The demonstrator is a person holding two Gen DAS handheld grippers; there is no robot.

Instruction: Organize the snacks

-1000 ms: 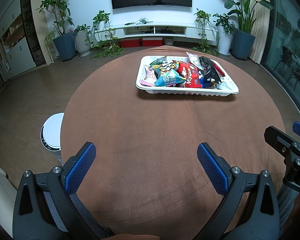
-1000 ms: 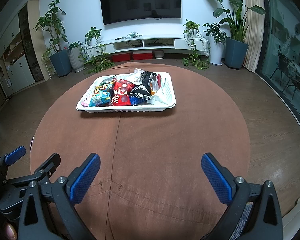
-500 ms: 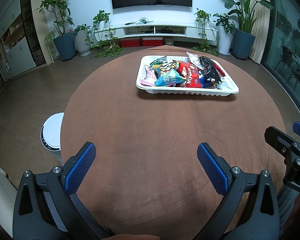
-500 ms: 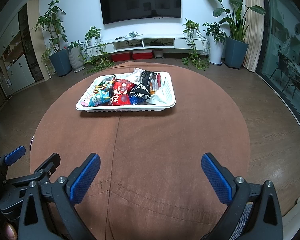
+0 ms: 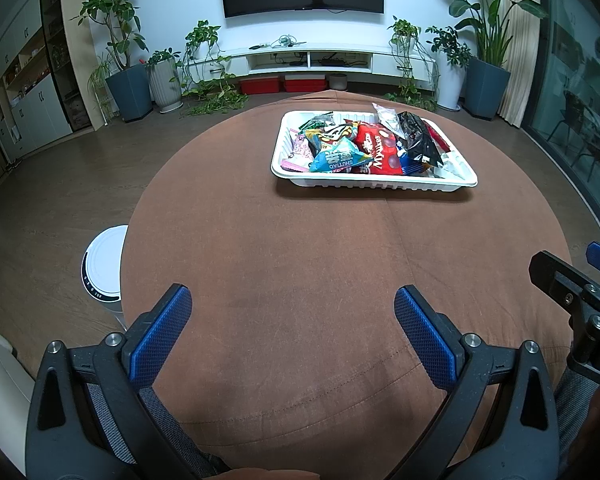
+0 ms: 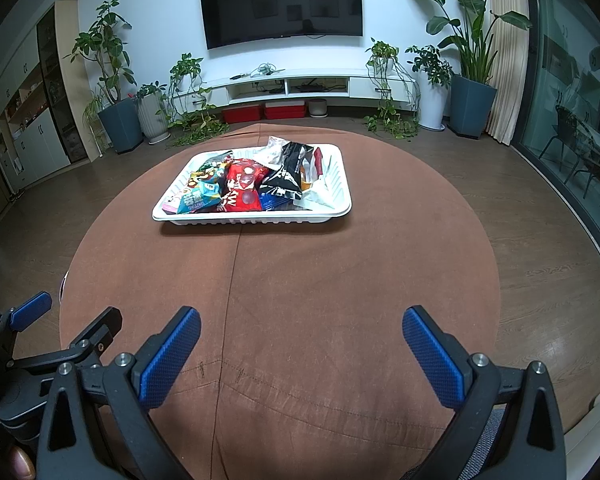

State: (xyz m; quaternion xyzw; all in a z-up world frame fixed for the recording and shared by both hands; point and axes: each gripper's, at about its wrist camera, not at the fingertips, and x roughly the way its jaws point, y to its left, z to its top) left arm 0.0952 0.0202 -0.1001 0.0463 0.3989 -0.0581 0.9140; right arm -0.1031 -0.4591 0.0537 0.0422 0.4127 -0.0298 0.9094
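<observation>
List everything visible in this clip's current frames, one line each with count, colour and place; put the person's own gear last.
tray: one, white, on the far half of the table
snack packets: a heap, exact count unclear; light blue, red, black and pink among them, all in the tray
table: one, round, brown cloth cover
television: one, black, on the far wall
storage boxes: two, red, under the white wall shelf
potted plants: several, green, along the far wall
round appliance: one, white, on the floor left of the table
left hand-held gripper: one, black with blue pads, open, empty, near table edge
right hand-held gripper: one, same colours, open, empty
</observation>
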